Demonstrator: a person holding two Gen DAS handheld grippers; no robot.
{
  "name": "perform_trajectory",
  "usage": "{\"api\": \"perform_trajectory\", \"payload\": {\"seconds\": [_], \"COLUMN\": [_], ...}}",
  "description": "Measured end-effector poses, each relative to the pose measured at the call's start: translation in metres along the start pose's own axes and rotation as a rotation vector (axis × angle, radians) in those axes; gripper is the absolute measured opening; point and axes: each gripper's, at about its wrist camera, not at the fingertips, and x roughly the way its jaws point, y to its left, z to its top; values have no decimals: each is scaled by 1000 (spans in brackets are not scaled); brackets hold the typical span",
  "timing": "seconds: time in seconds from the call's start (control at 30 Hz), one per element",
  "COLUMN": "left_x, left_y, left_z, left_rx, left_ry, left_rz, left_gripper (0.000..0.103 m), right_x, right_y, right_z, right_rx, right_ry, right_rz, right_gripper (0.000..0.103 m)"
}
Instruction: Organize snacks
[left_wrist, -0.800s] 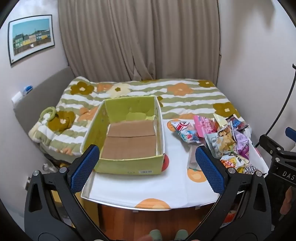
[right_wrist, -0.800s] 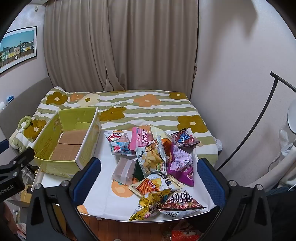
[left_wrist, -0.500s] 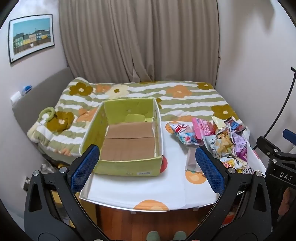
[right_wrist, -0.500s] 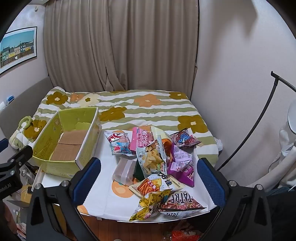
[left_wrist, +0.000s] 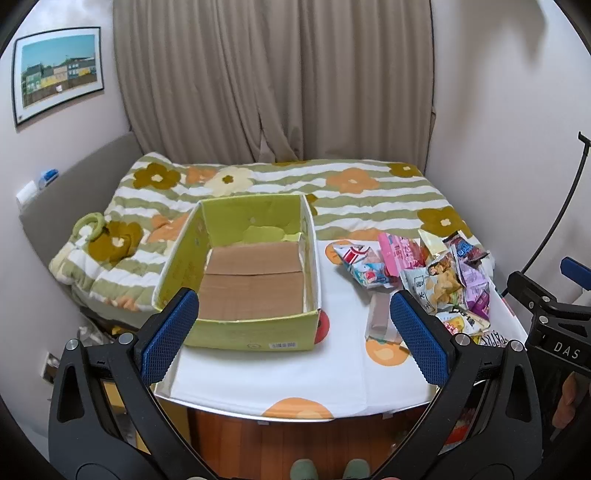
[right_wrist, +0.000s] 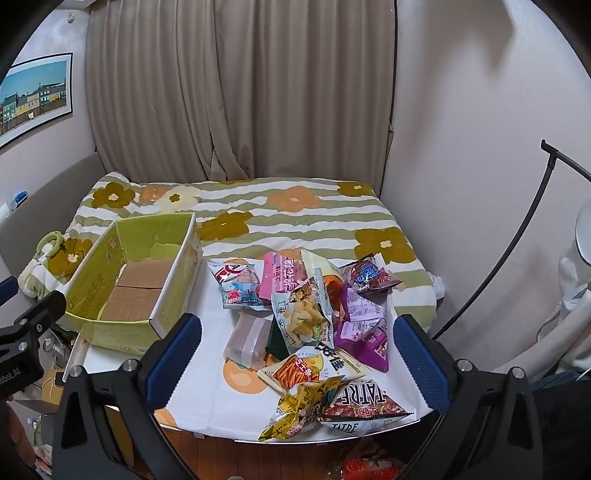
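Snacks (right_wrist: 314, 325) heaped on the table (right_wrist: 221, 402), right of the green box (left_wrist: 255, 334).
We hold our left gripper (left_wrist: 291, 332) and right gripper (right_wrist: 295, 354) above the near edge, fingers spread wide, gripping nothing.

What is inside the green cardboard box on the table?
The green cardboard box holds no snacks: only its brown bottom flaps show. The floor strip behind the near wall is hidden.
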Motion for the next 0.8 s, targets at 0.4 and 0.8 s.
{"api": "perform_trajectory", "payload": {"seconds": [0.4, 0.8], "left_x": [2, 1], "left_y": [4, 3], "left_z": [-2, -2], "left_rx": [-11, -10], "left_ry": [11, 9], "left_rz": [7, -6], "left_gripper": [103, 103], "right_x": [0, 1], "right_y": [0, 0], "right_z": [-1, -2], "right_rx": [1, 0], "right_ry": [3, 8], "right_rz": [0, 0], "right_gripper": [103, 103]}}
